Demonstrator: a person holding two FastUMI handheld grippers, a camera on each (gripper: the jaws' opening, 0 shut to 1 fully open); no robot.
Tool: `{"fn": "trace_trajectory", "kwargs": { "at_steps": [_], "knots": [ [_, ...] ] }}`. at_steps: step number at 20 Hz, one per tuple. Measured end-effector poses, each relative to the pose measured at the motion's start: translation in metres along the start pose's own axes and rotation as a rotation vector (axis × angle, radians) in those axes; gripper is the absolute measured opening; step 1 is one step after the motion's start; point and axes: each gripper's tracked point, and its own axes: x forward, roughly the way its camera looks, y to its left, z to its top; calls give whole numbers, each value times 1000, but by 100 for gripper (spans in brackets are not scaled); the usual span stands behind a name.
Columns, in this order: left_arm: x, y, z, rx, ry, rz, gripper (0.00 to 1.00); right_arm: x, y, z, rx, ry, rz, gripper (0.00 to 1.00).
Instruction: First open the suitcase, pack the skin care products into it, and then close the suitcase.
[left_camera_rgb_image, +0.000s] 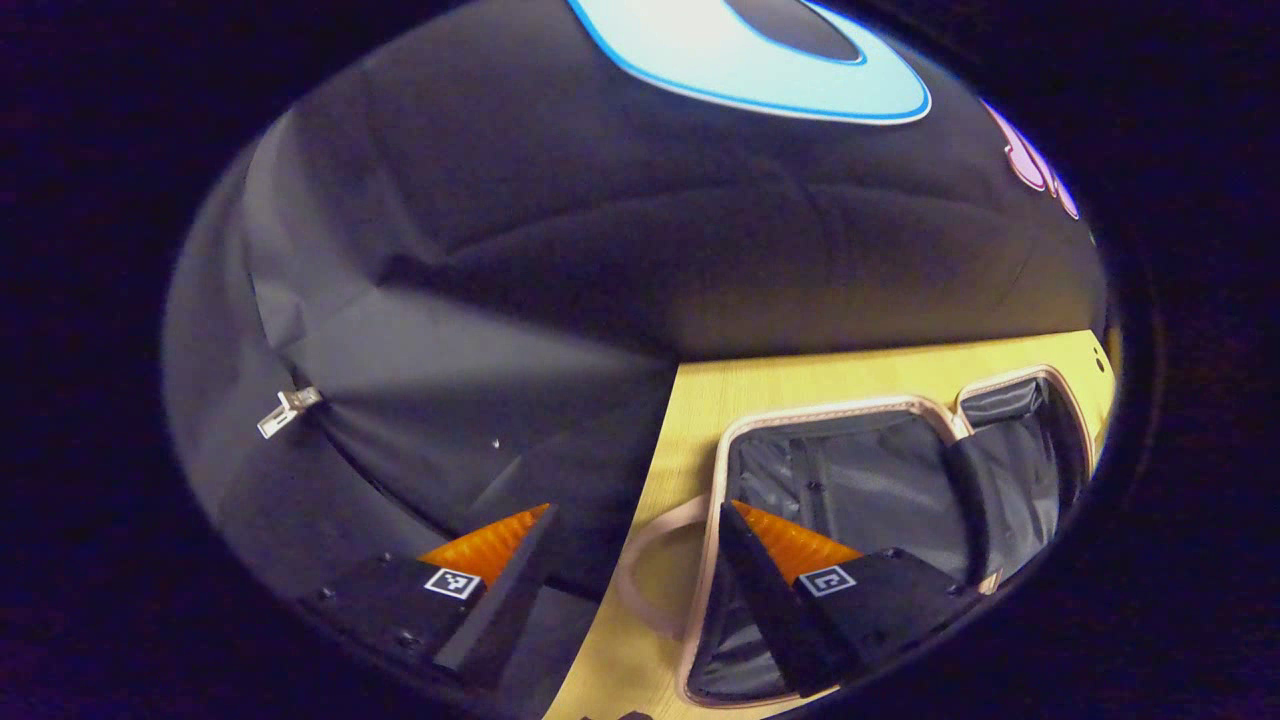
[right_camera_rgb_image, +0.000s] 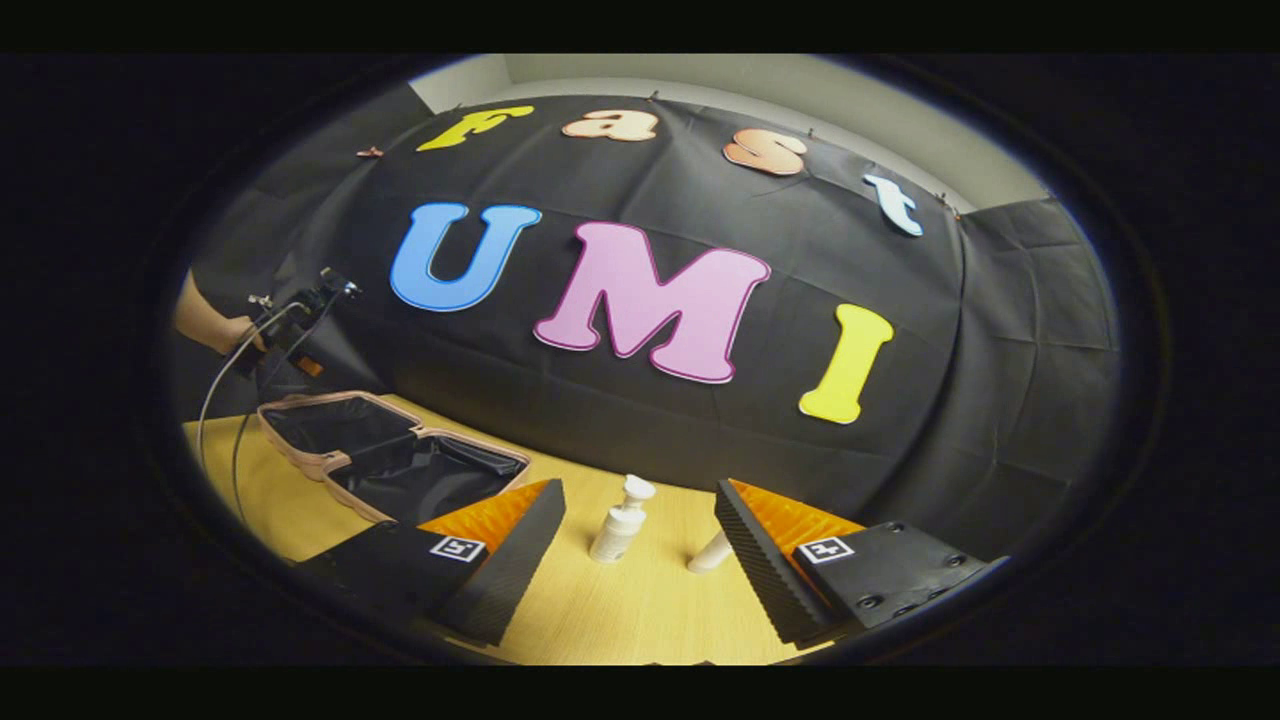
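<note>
The pink suitcase (left_camera_rgb_image: 850, 410) lies open on the wooden table, its two dark-lined halves (right_camera_rgb_image: 390, 455) spread flat with nothing visible inside. My left gripper (left_camera_rgb_image: 640, 520) hovers open over the suitcase's near end, by its handle (left_camera_rgb_image: 640, 575). The right gripper view shows that gripper (right_camera_rgb_image: 285, 325) far off at the left, held by a hand above the case. My right gripper (right_camera_rgb_image: 640, 505) is open, with nothing between its fingers. A white pump bottle (right_camera_rgb_image: 620, 520) stands upright ahead of it, and a white tube (right_camera_rgb_image: 708, 553) lies partly hidden behind the right finger.
The wooden table (right_camera_rgb_image: 610, 610) runs from the suitcase to the bottles. The black cloth wall (left_camera_rgb_image: 560, 250) rises close behind the table's far edge. A cable (right_camera_rgb_image: 215, 385) hangs from the left gripper down past the suitcase.
</note>
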Motion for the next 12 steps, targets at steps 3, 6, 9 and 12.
{"fn": "trace_trajectory", "kwargs": {
  "at_steps": [3,6,9,12],
  "knots": [
    [-50,-56,34,-108,-185,-57,98,13,-15,-8,11,-8,-31,97],
    [-100,-121,37,-229,-344,-97,98,26,-30,-19,25,-4,-51,97],
    [-151,-190,50,-301,-499,-178,98,38,-49,-26,55,-6,-75,97],
    [-195,-264,40,-323,-494,-256,98,53,-72,-32,68,-22,-104,97]
  ]
}}
